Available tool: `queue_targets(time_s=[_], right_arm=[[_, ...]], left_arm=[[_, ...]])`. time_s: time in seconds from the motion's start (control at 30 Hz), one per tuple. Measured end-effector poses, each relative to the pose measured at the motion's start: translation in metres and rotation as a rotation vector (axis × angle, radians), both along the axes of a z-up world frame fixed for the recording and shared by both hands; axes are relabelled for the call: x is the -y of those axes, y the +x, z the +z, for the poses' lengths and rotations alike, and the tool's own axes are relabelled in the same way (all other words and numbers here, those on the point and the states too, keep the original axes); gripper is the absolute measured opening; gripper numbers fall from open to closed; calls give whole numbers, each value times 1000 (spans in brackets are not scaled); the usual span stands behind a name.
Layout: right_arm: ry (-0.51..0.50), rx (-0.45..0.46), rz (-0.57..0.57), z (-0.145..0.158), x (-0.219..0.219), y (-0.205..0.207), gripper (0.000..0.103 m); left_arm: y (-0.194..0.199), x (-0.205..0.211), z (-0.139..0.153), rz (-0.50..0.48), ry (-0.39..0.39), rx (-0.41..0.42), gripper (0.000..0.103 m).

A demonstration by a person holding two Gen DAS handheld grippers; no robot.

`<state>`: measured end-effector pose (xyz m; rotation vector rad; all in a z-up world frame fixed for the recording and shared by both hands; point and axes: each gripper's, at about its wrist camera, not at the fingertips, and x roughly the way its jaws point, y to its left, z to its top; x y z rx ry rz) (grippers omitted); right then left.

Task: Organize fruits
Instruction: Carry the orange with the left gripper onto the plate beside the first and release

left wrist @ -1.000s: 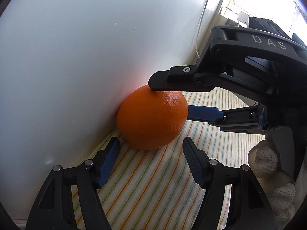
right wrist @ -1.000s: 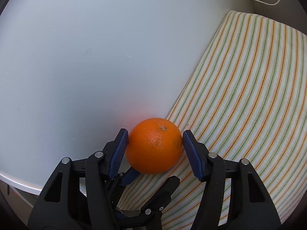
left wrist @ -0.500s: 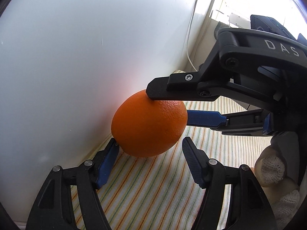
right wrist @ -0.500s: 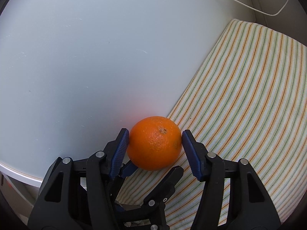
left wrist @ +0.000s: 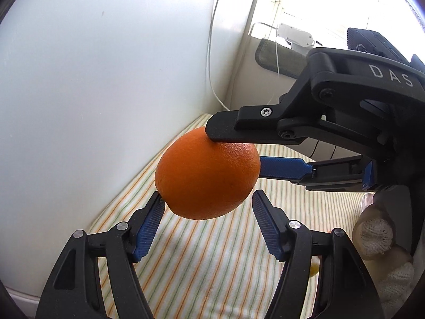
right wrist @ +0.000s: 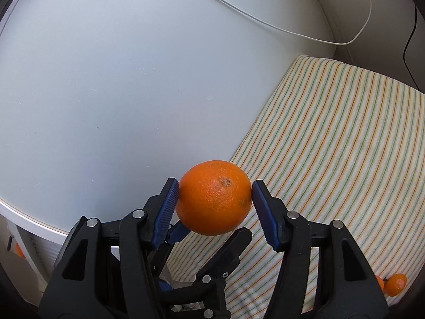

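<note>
Right gripper clamps an orange above the striped cloth; left gripper spread wide beneath it.

The right gripper (right wrist: 213, 202) is clenched on the orange (right wrist: 214, 197), its blue pads pressed to either side of the fruit, stem scar facing the camera. In the left wrist view the same orange (left wrist: 207, 174) hangs clear of the cloth, pinched top and back by the right gripper (left wrist: 233, 148). The left gripper (left wrist: 207, 220) sits just below, jaws released and spread; whether its left pad touches the fruit's underside I cannot tell. Beneath lies a striped cloth (right wrist: 332, 143), beside a white round table (right wrist: 119, 79) crossed by a white cable (right wrist: 265, 24). A small mandarin (right wrist: 395, 284) rests at the cloth's far corner.
</note>
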<state>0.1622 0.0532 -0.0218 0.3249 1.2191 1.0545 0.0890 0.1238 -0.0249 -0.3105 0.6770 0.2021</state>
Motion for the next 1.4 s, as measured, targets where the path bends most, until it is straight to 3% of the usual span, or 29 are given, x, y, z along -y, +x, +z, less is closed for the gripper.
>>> queue_targets(time_s=[0.3, 0.67, 1.0, 1.4], right_arm=[[22, 33, -104, 25, 92, 10, 60], [48, 72, -244, 59, 202, -11, 60], [54, 103, -366, 70, 292, -40, 60], [3, 102, -513, 59, 396, -55, 60]], left_arm=[[-1, 54, 14, -125, 12, 35, 67], [-7, 144, 29, -295, 38, 64, 67], [-4, 223, 45, -443, 54, 76, 67], [15, 310, 34, -600, 33, 21, 67]])
